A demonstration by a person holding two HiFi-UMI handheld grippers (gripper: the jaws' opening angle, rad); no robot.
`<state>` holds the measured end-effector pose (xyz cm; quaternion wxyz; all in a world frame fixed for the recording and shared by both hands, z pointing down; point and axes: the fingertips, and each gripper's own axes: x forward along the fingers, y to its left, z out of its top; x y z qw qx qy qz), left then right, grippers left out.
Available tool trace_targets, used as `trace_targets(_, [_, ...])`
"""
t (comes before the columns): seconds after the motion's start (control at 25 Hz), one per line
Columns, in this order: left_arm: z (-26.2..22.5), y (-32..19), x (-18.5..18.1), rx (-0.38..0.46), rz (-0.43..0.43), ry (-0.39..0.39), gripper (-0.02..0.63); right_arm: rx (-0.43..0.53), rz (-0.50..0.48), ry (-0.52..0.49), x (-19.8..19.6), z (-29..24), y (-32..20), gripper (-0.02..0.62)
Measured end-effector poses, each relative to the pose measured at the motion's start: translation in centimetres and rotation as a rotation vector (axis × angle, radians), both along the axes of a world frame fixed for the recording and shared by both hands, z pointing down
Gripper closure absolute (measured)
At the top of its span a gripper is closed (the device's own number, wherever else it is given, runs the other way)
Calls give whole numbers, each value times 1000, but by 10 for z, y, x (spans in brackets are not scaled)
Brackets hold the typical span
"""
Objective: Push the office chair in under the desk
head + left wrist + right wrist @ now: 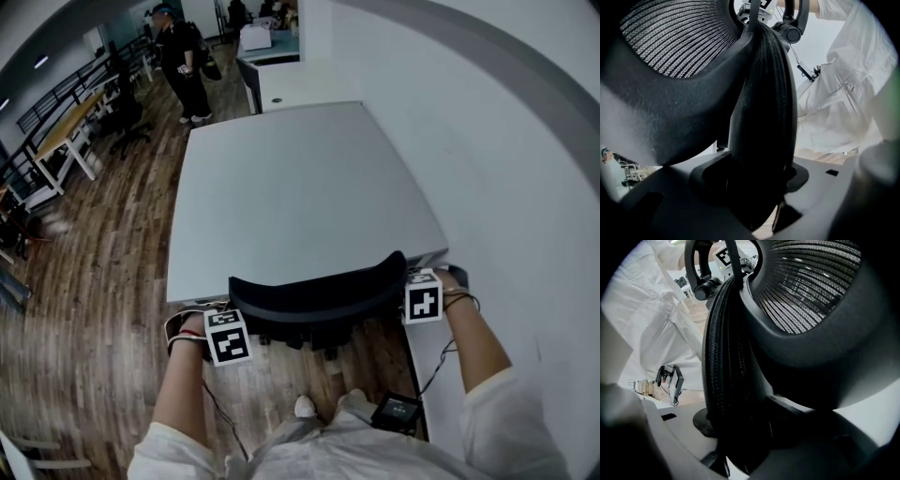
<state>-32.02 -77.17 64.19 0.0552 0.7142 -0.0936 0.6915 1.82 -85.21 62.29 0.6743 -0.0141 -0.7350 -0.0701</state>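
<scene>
On backrest [319,291]: both tongs [228,337] [423,296], clamped tight.

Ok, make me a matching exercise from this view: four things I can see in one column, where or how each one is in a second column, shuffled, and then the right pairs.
Things:
1. office chair backrest
2. desk
3. right gripper
4. person in black

Places or states:
A. standing on the wood floor at the far end
B. closed on the backrest's right end
C. grey top, beyond the backrest
D. black mesh, at the desk's near edge

Pairs: 1-D, 2-C, 3-B, 4-A.
</scene>
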Motion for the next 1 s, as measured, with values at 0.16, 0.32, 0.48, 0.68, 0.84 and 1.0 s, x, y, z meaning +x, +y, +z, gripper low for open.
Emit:
trace_targets(0.16, [0, -1, 2, 4, -3, 2, 359, -14, -1, -2, 1, 1, 2, 360])
trace_targets(0.32, [-2, 1, 2, 1, -3, 4, 359, -11, -7, 4, 2, -2, 2, 360])
trace_targets(0.48, [-9, 2, 6, -3, 0, 15, 357, -24, -1, 12, 4, -4, 7, 359])
trace_targets(0.68, [-2, -5, 3, 11, -24, 19, 344, -19, 2, 7, 2, -1, -1, 359])
trace_targets(0.84, [-2, -6, 4, 3, -29, 33, 327, -18, 5, 5, -1, 1, -3, 357])
trace_targets(1.0, [-1, -2, 2, -3, -44, 25, 318, -24, 14, 4, 0, -2, 0, 345])
